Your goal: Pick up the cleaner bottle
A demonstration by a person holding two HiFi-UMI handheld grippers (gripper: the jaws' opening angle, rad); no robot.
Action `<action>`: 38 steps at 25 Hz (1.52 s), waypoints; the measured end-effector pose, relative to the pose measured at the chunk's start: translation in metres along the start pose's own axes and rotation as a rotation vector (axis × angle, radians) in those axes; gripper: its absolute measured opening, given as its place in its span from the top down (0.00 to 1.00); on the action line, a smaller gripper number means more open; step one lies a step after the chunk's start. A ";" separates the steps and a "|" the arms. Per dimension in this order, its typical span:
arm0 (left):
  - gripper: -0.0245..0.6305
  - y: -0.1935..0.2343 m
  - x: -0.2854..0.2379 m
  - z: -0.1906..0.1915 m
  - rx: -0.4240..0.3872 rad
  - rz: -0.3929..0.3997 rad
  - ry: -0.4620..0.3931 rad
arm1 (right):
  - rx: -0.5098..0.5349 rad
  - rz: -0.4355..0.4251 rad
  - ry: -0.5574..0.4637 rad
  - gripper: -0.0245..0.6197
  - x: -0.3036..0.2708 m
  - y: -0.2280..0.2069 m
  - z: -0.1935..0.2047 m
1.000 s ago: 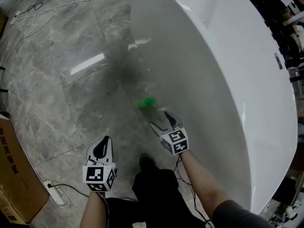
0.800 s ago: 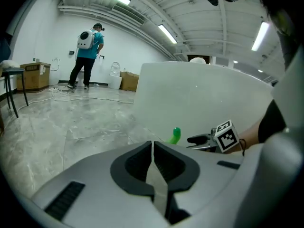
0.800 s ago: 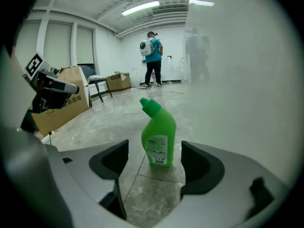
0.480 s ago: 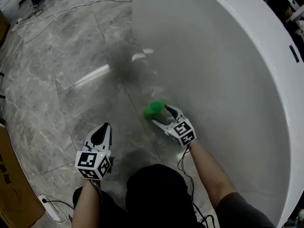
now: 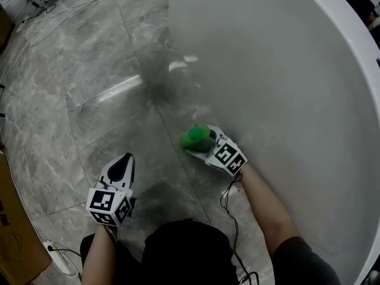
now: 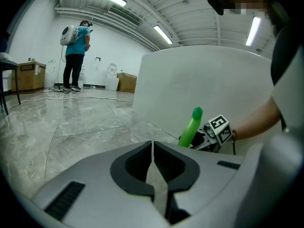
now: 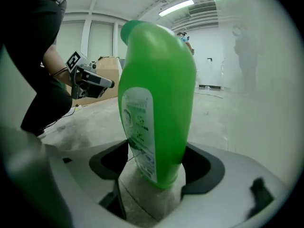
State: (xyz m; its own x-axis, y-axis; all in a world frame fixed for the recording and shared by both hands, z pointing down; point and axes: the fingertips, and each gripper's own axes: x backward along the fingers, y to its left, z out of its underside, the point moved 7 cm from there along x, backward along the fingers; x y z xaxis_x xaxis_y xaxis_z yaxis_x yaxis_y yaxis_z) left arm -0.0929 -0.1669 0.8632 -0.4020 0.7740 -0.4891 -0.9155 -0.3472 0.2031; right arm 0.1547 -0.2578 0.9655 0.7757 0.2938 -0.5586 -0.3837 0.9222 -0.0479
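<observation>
The green cleaner bottle (image 5: 196, 137) stands on the grey marble floor right beside the white bathtub wall (image 5: 285, 70). My right gripper (image 5: 200, 143) is low at the bottle, and its jaws press on both sides of the bottle's lower body (image 7: 156, 103); it is shut on it (image 7: 156, 172). In the left gripper view the bottle (image 6: 190, 127) leans slightly, with the right gripper (image 6: 211, 134) at its base. My left gripper (image 5: 123, 161) hovers to the left, well apart from the bottle, its jaws shut together (image 6: 152, 148) on nothing.
The tub's curved wall fills the right side. A cardboard box (image 5: 5, 218) and a power strip (image 5: 59, 257) lie at the lower left, cables (image 5: 59, 16) run across the far floor. A person in teal (image 6: 75, 56) stands far off.
My right gripper moved forward to the green bottle and its jaws came around it and closed. The left gripper stayed shut and hardly moved.
</observation>
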 end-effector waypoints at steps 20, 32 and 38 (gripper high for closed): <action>0.93 0.004 0.017 0.021 0.033 -0.036 -0.011 | -0.088 0.108 -0.206 0.46 -0.048 0.026 -0.012; 0.93 0.002 0.022 0.020 0.045 -0.060 0.008 | -0.215 0.167 -0.167 0.66 -0.079 0.013 -0.026; 0.93 0.006 0.025 0.015 0.050 -0.066 -0.007 | -0.617 0.046 -0.232 0.66 -0.088 -0.006 -0.018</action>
State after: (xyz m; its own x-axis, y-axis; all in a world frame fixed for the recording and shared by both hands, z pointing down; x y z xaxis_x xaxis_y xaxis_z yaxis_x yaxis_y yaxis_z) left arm -0.1086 -0.1420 0.8646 -0.3408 0.7981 -0.4969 -0.9394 -0.2689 0.2125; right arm 0.0795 -0.2937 1.0001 0.8128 0.4398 -0.3820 -0.5825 0.6141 -0.5325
